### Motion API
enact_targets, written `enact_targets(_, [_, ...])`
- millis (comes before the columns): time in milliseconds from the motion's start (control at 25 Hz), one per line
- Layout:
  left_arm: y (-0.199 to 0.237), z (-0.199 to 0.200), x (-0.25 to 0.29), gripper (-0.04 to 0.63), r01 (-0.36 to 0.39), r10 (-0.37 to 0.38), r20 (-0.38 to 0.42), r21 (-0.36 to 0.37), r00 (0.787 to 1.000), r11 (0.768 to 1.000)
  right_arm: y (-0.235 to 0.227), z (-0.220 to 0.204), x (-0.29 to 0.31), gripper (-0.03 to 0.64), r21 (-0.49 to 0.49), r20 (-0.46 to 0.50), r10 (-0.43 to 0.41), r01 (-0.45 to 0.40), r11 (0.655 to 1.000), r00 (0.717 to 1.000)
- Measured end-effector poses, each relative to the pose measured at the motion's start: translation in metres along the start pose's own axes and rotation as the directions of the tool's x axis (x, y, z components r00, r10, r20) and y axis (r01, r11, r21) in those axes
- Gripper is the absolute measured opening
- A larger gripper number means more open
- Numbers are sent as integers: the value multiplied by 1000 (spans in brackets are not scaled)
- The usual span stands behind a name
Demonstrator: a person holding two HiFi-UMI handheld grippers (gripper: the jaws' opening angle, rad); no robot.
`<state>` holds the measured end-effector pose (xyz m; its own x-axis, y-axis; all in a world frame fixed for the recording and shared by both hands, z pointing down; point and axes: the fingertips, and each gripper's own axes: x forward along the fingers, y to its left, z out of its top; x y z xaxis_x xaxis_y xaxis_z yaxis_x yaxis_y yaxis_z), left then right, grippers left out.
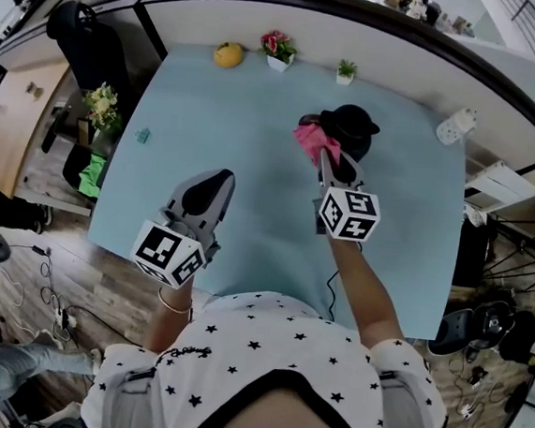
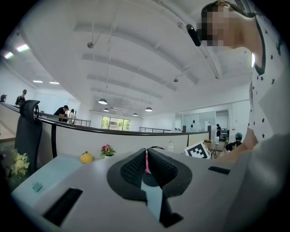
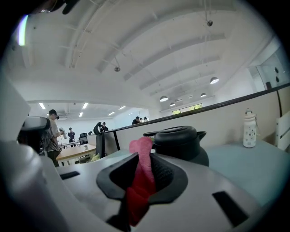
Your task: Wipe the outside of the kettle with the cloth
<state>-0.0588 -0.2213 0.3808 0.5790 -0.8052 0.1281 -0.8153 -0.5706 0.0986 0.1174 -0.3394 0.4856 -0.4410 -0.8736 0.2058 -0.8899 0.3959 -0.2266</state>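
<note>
A black kettle (image 1: 353,128) stands on the pale blue table (image 1: 251,188), toward the back right; in the right gripper view the kettle (image 3: 181,141) rises just beyond the jaws. My right gripper (image 1: 327,162) is shut on a pink cloth (image 1: 316,142), which sticks out of the jaws against the kettle's left side. The cloth (image 3: 142,174) fills the jaw gap in that view. My left gripper (image 1: 216,183) hovers over the table's near left part, jaws together with nothing between them. In the left gripper view that gripper (image 2: 147,159) points toward the kettle.
Along the table's back edge sit a yellow fruit-like object (image 1: 228,55), a pink potted flower (image 1: 279,50) and a small green plant (image 1: 345,72). A small teal item (image 1: 143,134) lies near the left edge. A white bottle (image 3: 248,129) stands right of the kettle.
</note>
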Motion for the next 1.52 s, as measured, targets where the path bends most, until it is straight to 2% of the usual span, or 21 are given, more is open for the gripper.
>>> enact_targets(640, [-17, -2, 12, 37, 29, -29, -14, 11, 999, 1000, -74, 2, -40, 61, 42, 14, -135, 135, 990, 991])
enact_targets(1080, [-14, -4, 15, 37, 18, -18, -34, 13, 999, 1000, -125, 10, -46, 61, 72, 31, -260, 257, 964, 965])
enact_targets(1520, [-8, -5, 17, 37, 5, -4, -44, 16, 999, 1000, -149, 7, -34, 61, 95, 21, -320, 317, 944, 947])
